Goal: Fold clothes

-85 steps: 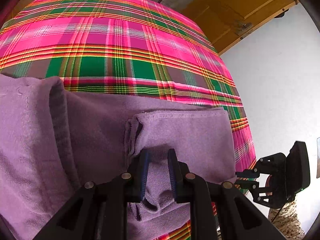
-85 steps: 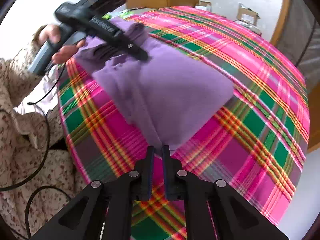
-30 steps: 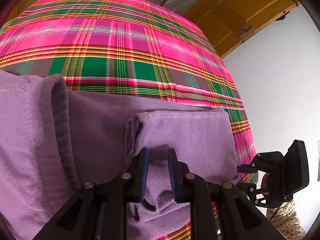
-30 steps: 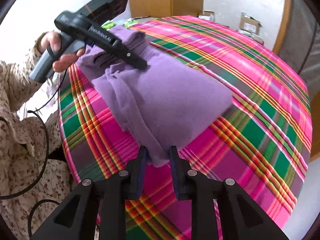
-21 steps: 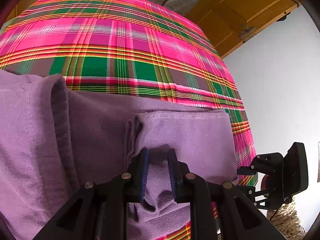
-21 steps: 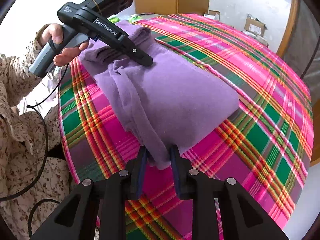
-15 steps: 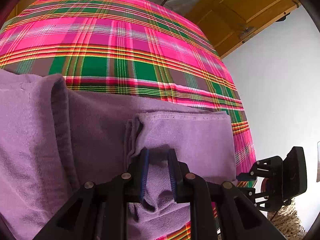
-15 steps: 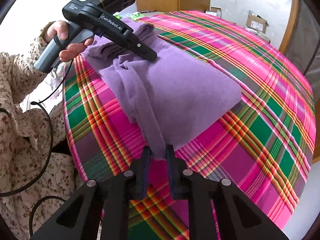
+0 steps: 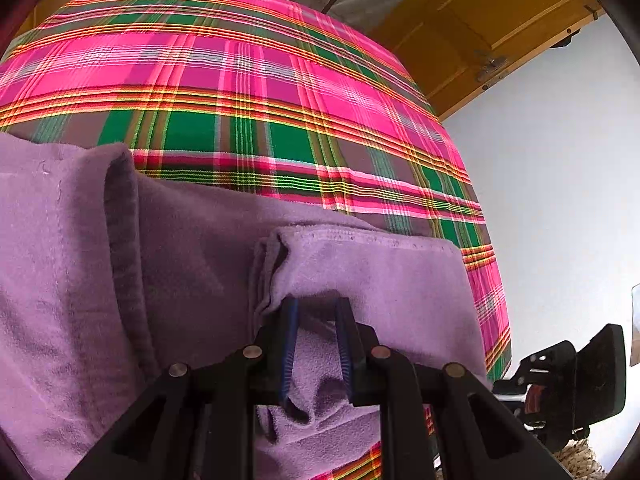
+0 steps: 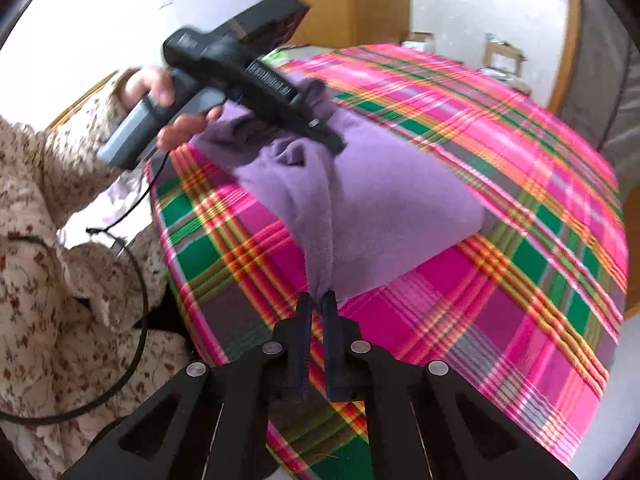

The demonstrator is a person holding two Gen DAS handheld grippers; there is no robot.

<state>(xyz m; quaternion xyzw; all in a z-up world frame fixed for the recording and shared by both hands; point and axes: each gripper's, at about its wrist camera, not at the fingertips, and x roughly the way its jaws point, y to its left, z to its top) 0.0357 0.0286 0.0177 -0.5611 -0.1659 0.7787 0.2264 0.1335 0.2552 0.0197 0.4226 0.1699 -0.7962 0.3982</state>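
Note:
A purple fleece garment (image 10: 392, 208) lies partly folded on the plaid tablecloth (image 10: 520, 168). My right gripper (image 10: 315, 300) is shut on the near corner of the garment and holds it just above the cloth. My left gripper (image 9: 316, 308) is shut on a bunched fold of the same garment (image 9: 360, 280), a folded edge lying just ahead of its tips. In the right wrist view the left gripper's body (image 10: 248, 76) rests on the far end of the garment, held by a hand. The right gripper's body (image 9: 576, 384) shows at the lower right of the left wrist view.
The pink, green and orange plaid tablecloth (image 9: 248, 92) covers the whole table, its edge curving off at right. The person in a floral top (image 10: 60, 280) stands at the left with a black cable. Wooden doors (image 9: 480, 32) and cardboard boxes (image 10: 504, 56) are behind.
My right gripper closed on the garment's near corner and drew it up and back, stretching the edge. The left gripper kept its hold and lifted its end a little.

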